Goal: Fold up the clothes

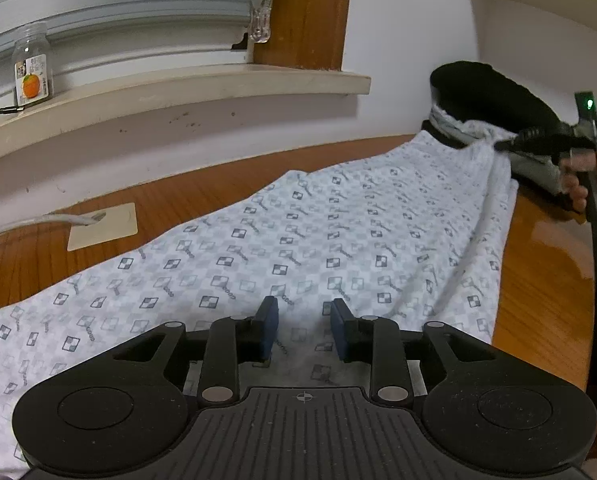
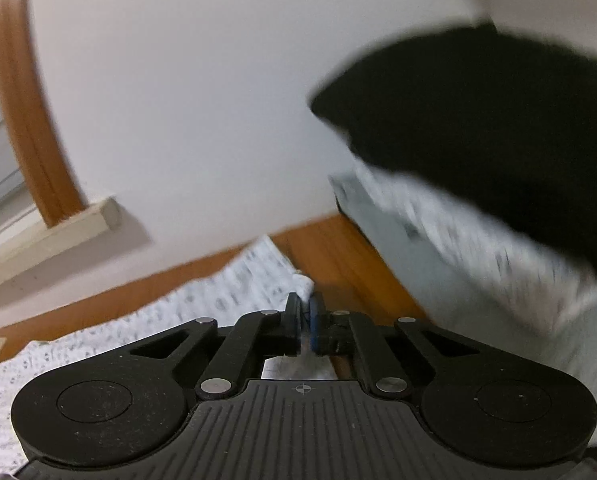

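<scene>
A white garment printed with small grey checker squares and faint lettering lies spread across the brown wooden bench, stretching from the near left corner toward the wall at the far right. The cloth is mostly flat, with long soft creases and a thicker doubled edge running along its right side. At its far end it bunches up against a black cloth lying on a grey box. The left hand-held gripper sits low over the near part of the garment, its blue pads apart and pressing on nothing. The right hand-held gripper is clenched on a small bunched tip of the garment's edge. A glass jar stands on the windowsill.
</scene>
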`<control>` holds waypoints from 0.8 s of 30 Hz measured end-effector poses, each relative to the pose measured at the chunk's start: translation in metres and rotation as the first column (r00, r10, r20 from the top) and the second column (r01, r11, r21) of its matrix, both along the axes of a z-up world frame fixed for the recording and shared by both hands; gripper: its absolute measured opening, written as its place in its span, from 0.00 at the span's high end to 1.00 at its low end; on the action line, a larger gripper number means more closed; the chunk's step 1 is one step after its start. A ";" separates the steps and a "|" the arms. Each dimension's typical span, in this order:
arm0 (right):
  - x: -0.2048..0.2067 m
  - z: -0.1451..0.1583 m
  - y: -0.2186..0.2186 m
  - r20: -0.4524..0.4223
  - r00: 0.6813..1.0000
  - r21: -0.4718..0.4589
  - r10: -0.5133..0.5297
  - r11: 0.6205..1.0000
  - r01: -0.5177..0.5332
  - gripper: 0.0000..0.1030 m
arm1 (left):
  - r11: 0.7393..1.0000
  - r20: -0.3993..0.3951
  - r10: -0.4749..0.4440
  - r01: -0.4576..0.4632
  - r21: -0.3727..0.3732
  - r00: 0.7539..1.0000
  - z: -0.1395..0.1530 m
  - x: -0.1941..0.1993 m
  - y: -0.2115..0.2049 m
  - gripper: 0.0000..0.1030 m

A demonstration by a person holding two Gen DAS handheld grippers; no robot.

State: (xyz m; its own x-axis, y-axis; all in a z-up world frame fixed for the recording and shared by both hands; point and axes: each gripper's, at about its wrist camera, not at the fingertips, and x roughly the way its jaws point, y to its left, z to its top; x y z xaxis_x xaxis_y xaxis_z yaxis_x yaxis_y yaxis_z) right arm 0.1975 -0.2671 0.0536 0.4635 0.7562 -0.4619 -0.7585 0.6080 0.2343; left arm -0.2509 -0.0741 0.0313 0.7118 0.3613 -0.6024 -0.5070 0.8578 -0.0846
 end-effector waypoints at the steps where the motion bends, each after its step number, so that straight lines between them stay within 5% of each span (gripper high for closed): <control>1: -0.005 0.006 0.003 0.028 1.000 0.002 0.001 1.000 -0.001 0.95 | 1.000 0.003 0.002 -0.002 -0.004 1.000 0.000 0.000 0.001 0.69; 9: -0.030 0.028 0.022 0.107 0.993 -0.032 0.046 0.999 -0.043 0.95 | 1.000 0.010 0.009 -0.009 -0.013 1.000 0.000 -0.001 0.003 0.68; 13: -0.013 0.013 0.007 0.063 0.998 -0.070 -0.006 0.998 0.010 0.95 | 1.000 0.007 -0.010 0.010 -0.009 1.000 0.000 0.000 0.001 0.48; 19: 0.012 -0.017 -0.017 -0.042 0.999 -0.072 -0.032 0.997 0.029 0.95 | 1.000 -0.011 -0.012 0.013 0.015 1.000 -0.001 0.003 -0.003 0.47; 24: -0.006 -0.003 0.001 0.007 1.000 -0.026 0.013 1.000 -0.013 0.96 | 1.000 -0.006 -0.012 0.012 0.009 1.000 -0.001 0.002 -0.003 0.46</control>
State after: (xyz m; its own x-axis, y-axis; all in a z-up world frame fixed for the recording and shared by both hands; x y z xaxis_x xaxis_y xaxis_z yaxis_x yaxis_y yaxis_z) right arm 0.1918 -0.2658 0.0502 0.4568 0.7501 -0.4782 -0.7681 0.6037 0.2134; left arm -0.2489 -0.0767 0.0302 0.7126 0.3582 -0.6033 -0.4974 0.8643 -0.0744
